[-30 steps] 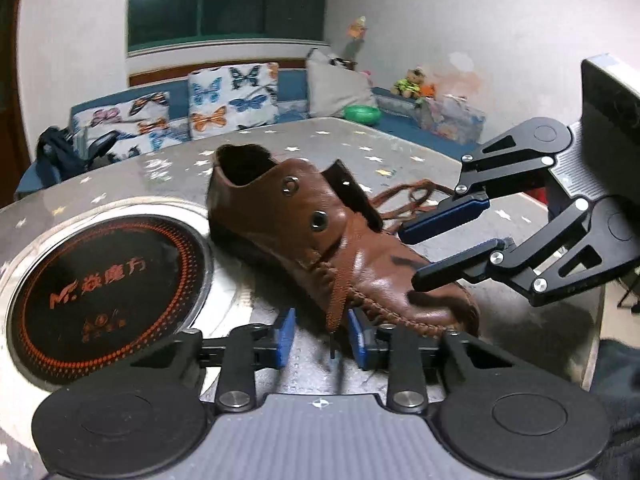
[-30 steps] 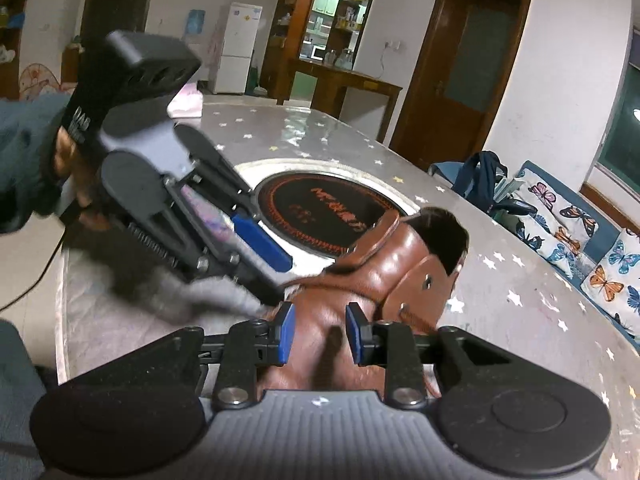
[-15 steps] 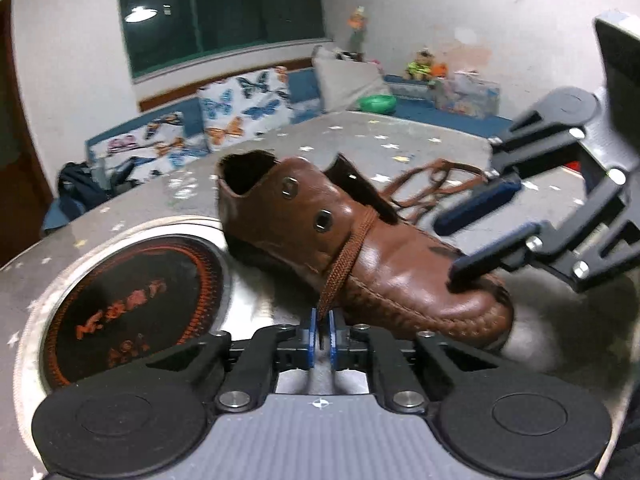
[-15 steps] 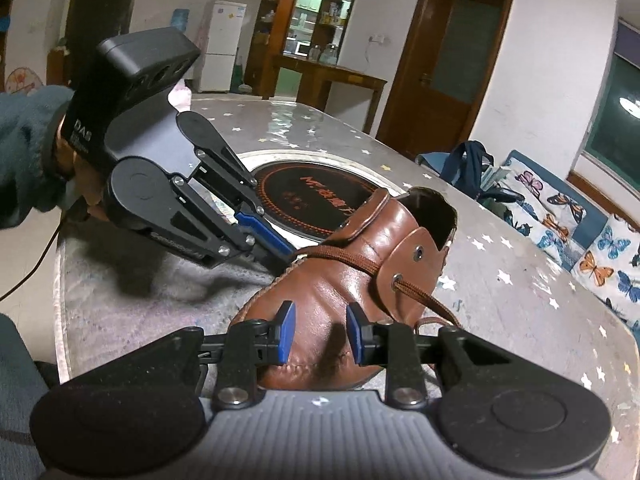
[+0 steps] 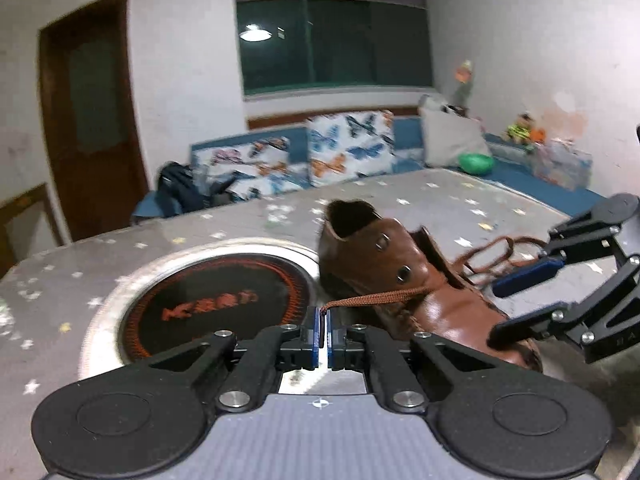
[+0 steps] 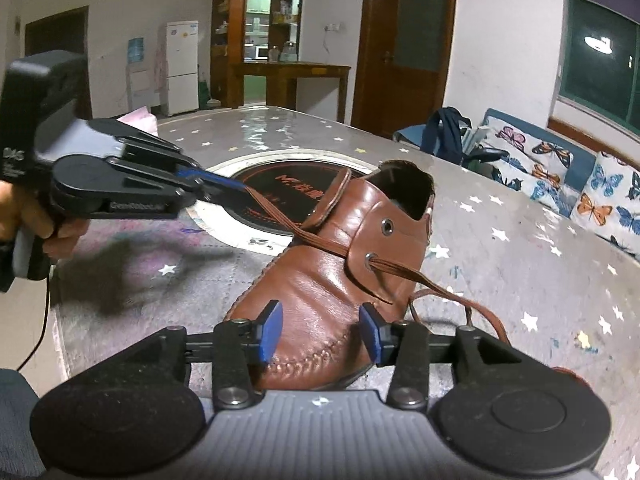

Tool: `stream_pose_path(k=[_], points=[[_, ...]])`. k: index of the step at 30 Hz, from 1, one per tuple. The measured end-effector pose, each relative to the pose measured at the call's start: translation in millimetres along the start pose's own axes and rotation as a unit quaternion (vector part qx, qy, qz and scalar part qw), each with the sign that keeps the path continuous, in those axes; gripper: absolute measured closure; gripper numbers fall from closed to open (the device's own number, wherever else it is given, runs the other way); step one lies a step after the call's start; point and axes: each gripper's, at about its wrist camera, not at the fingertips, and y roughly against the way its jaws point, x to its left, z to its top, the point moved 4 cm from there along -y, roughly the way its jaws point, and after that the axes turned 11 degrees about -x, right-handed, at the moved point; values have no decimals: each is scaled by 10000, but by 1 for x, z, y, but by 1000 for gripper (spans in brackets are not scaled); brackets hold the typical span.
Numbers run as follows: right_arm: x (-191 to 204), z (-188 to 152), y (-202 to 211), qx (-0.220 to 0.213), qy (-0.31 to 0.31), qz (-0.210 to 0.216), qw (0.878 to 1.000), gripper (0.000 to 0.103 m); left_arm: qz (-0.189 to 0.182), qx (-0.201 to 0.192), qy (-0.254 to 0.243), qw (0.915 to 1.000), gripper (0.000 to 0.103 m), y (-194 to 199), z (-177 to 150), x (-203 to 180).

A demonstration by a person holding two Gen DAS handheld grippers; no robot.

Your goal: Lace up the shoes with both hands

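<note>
Shoe (image 6: pixel 340 276) lying mid-table, heel touching the round black plate (image 5: pixel 216 308). Lace (image 5: pixel 376 298) pulled tight sideways out of the low holes. Left gripper (image 5: pixel 322 330) pinched shut on the lace tip, held low and level. Right gripper (image 6: pixel 318 330) wide open, empty, astride the toe. Next, probably: poke the tip through the upper hole (image 5: pixel 382 242).

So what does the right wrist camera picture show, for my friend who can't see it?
A brown leather shoe sits on a starry table, its toe between the open right gripper. The left gripper pinches the brown lace and holds it out sideways from the shoe.
</note>
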Motion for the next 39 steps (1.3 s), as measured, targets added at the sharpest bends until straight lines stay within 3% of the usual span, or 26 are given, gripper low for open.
stream_pose_path(k=[8,15,24,28,39], points=[[0,-1,-2,20,-10,-45,10000,58,929,-79,138,9955,99,19,4,24],[2,-1,-3,7,27,-88,10000,58,1719,-131,122,9849,99,42,7,49],[5,-1,-5,5,106,-150,9998,57,2839,-409,-147,9579,99,75,18,74],[6,-1,-5,-19,116,-166,9998,57,3000,-436,-82,9529,99,83,19,83],[8,-2,-7,85,87,-524,9986,57,3715,-536,-823,9232,99,77,18,59]])
